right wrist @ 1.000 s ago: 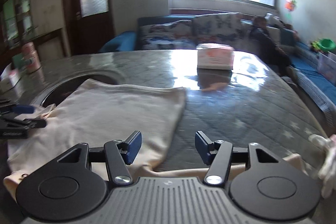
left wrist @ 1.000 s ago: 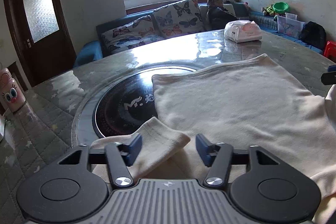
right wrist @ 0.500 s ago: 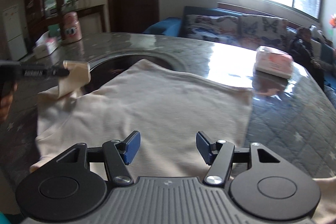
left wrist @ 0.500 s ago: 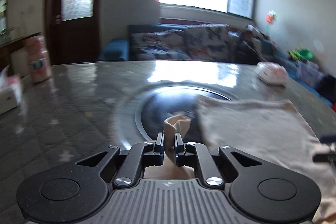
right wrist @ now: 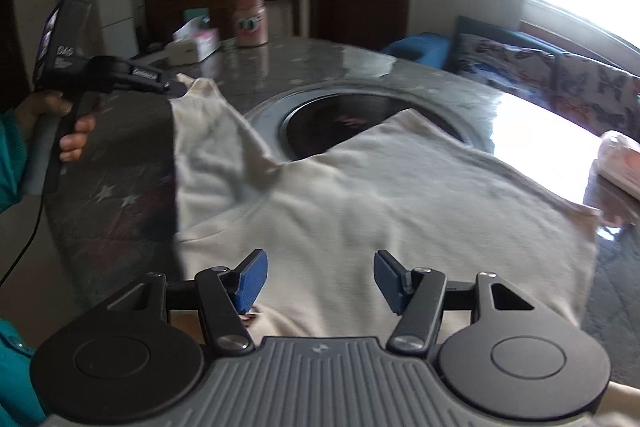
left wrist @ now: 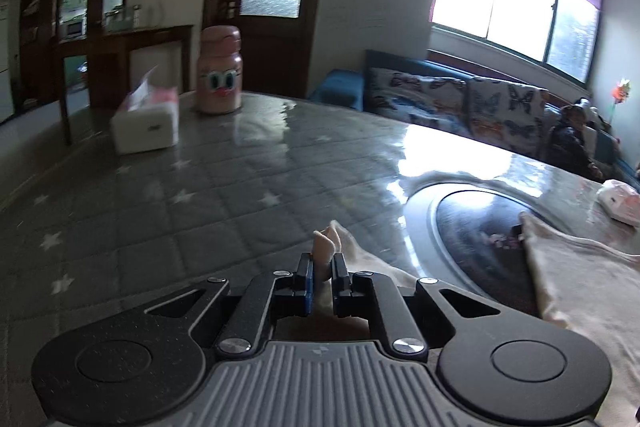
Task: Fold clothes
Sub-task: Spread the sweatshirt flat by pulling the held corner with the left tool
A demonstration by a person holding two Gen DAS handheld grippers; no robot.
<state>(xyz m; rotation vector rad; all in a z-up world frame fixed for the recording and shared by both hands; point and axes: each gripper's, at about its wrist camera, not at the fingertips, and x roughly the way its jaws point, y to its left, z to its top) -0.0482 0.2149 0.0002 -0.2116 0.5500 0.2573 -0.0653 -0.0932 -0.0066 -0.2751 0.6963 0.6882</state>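
Observation:
A cream long-sleeved top (right wrist: 384, 195) lies spread on the round grey table (right wrist: 120, 163), partly over the dark round inset (right wrist: 320, 119). My left gripper (left wrist: 321, 273) is shut on the end of its sleeve (left wrist: 326, 247), and cloth pokes out between the blue pads. From the right wrist view that same left gripper (right wrist: 174, 89) holds the sleeve (right wrist: 208, 131) lifted and stretched out to the left. Above the top's near edge my right gripper (right wrist: 318, 281) stands open with nothing between its fingers.
A white tissue box (left wrist: 146, 123) and a pink cartoon bottle (left wrist: 219, 73) stand on the table's far left. Another tissue pack (left wrist: 619, 201) lies at the right. A sofa with butterfly cushions (left wrist: 460, 107) sits beyond the table. A hand (right wrist: 72, 139) holds the left gripper's handle.
My left gripper closed on the sleeve end, then swung left, pulling the sleeve up and away from the body of the top. My right gripper swung left over the top, still open.

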